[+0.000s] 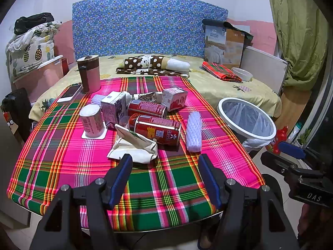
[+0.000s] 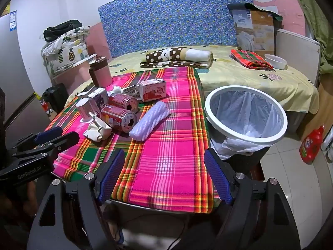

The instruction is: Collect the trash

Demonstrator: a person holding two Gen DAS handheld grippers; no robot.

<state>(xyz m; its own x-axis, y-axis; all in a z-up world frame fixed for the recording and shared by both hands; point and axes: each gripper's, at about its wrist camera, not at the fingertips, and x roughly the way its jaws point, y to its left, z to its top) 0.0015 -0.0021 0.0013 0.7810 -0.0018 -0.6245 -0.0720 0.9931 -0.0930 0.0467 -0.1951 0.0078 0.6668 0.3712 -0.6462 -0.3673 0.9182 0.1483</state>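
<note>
Trash lies on a table under a pink-green plaid cloth: two red cans on their sides, a crumpled white carton, a white foam sleeve, a pink cup, and two small cartons. A white-rimmed bin with a clear liner stands at the table's right. My left gripper is open and empty, just in front of the crumpled carton. My right gripper is open and empty over the cloth's near edge, left of the bin. The cans and foam sleeve lie ahead-left.
A brown-pink jug and a phone sit at the table's far left. Behind is a bed with folded cloths, a bowl and a box. A red bottle lies on the floor at right.
</note>
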